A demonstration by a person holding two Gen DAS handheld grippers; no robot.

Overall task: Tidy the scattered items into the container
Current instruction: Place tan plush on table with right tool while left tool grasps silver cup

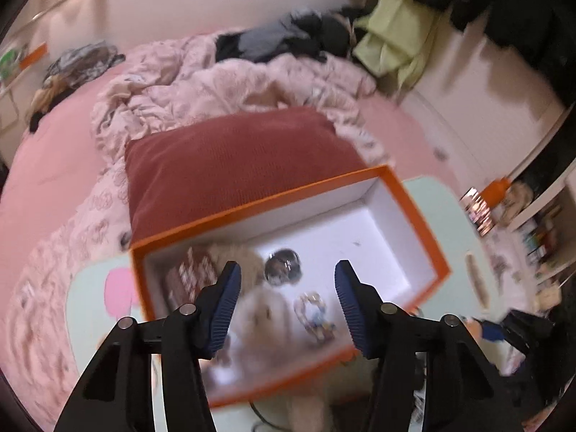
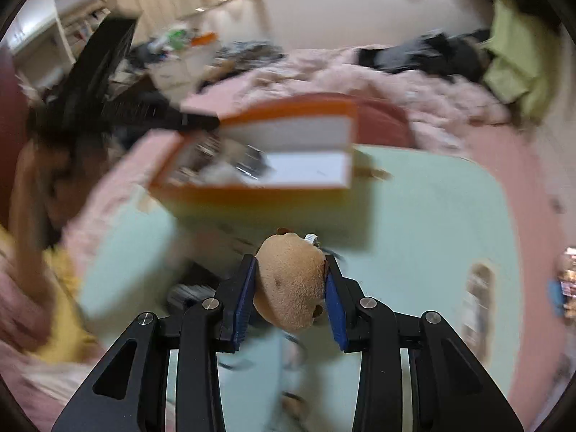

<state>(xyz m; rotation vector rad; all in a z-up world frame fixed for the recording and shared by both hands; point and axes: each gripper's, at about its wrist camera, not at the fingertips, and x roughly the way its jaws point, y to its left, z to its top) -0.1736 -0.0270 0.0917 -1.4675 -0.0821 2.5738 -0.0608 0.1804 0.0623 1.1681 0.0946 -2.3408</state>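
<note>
An orange box (image 1: 424,230) with a white inside stands on a pale green mat (image 1: 432,194). It holds a fluffy beige toy (image 1: 262,313), a shiny round object (image 1: 282,270), a small colourful trinket (image 1: 313,313) and a reddish patterned item (image 1: 187,277). My left gripper (image 1: 286,284) is open and empty just above the box. In the right wrist view the box (image 2: 252,194) lies ahead, blurred. My right gripper (image 2: 289,273) is shut on a tan plush toy (image 2: 291,284) held above the mat (image 2: 432,216).
A dark red cushion (image 1: 230,158) lies behind the box on a pink bed with a rumpled pink blanket (image 1: 201,86). Dark clothes (image 1: 280,39) and a green cloth (image 1: 396,36) lie at the back. Shelves (image 1: 540,223) with small items stand at the right.
</note>
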